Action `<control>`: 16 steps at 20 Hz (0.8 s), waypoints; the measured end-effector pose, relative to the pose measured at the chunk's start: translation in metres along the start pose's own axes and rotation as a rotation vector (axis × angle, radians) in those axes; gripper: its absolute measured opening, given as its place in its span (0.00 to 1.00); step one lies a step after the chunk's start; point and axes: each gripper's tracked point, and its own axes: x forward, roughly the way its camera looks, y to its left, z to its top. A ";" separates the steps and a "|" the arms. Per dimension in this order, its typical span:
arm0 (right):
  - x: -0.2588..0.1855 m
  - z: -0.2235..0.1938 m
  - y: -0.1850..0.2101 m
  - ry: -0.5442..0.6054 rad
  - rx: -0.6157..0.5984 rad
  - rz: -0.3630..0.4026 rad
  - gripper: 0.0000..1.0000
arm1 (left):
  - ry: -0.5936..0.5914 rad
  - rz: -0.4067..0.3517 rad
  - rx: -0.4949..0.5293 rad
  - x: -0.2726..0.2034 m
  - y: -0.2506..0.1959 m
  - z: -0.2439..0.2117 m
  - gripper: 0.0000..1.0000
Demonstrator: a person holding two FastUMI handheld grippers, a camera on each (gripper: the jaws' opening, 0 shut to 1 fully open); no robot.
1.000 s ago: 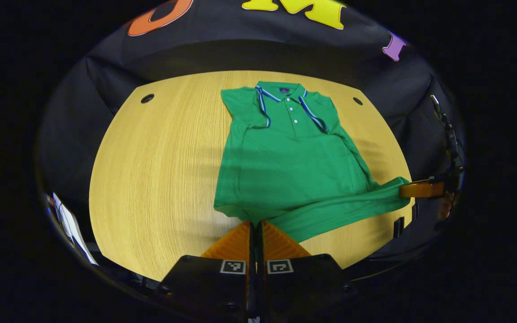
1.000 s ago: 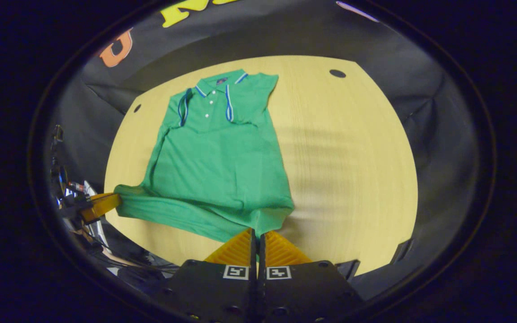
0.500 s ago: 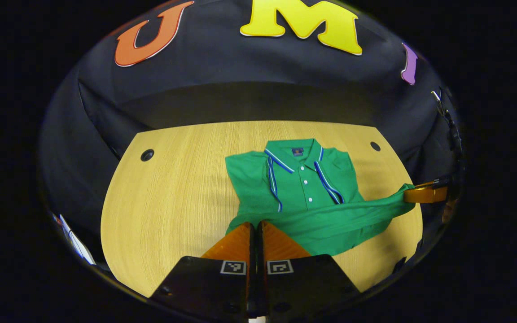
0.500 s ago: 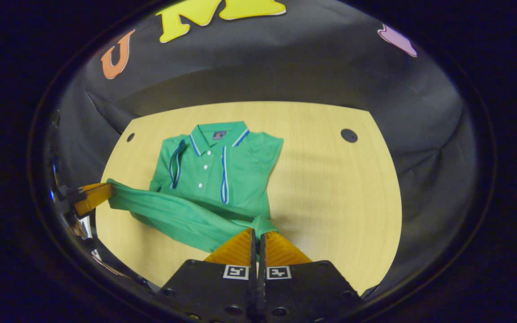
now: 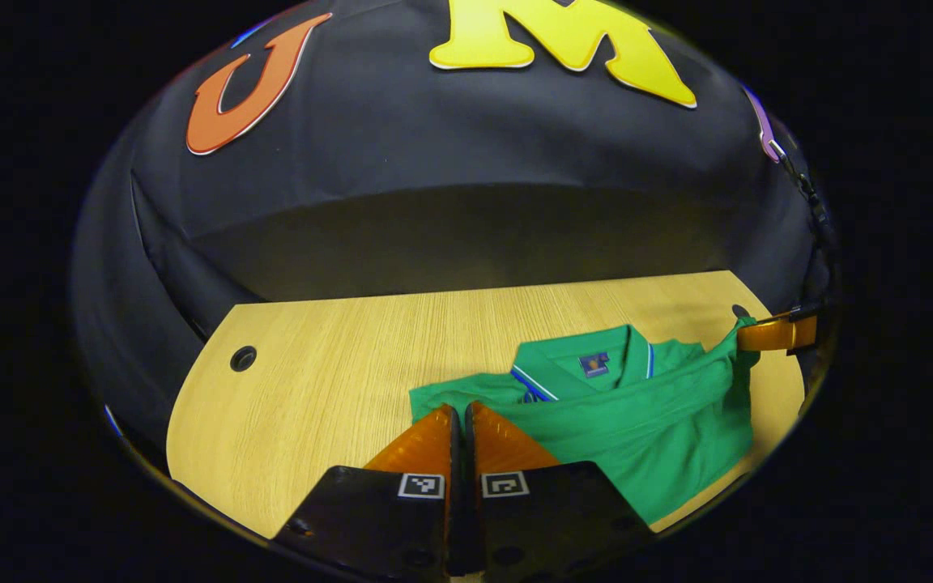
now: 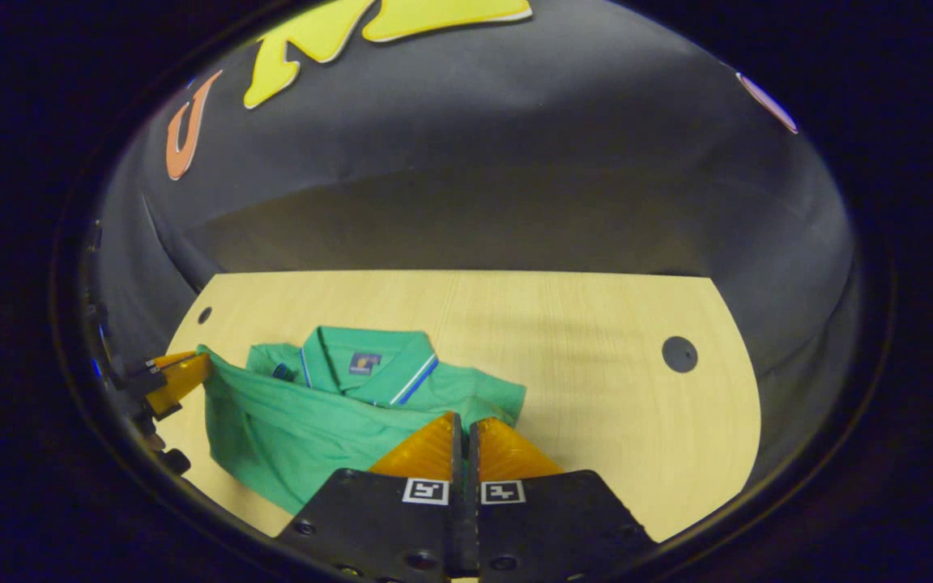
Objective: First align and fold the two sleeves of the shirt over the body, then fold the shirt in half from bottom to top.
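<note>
Now my left gripper (image 5: 460, 417) is clenched on the shirt's (image 5: 636, 413) hem at its left corner, fingers pressed together with green cloth between them. My right gripper (image 6: 463, 427) is likewise clamped on the hem's right corner. Hem stretches between both, carried over the body up near the collar (image 6: 369, 368). Shirt lies on the wooden table (image 6: 580, 340), toward its far side, doubled over.

Bare table (image 6: 596, 340) lies open beyond the shirt (image 6: 304, 429) up to the cloth wall (image 6: 475, 210).
</note>
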 end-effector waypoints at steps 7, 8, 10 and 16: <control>0.016 0.003 -0.005 -0.002 0.004 -0.012 0.54 | 0.001 0.025 0.043 0.010 0.001 0.002 0.99; 0.005 0.006 -0.005 -0.012 -0.011 -0.026 0.75 | -0.006 0.021 0.043 0.002 0.001 0.009 0.98; -0.013 0.018 -0.007 -0.052 -0.038 -0.057 0.99 | -0.035 0.014 0.041 -0.018 -0.003 0.024 0.98; -0.114 0.044 0.011 -0.125 -0.059 -0.067 0.99 | -0.147 0.029 0.069 -0.113 -0.013 0.080 0.98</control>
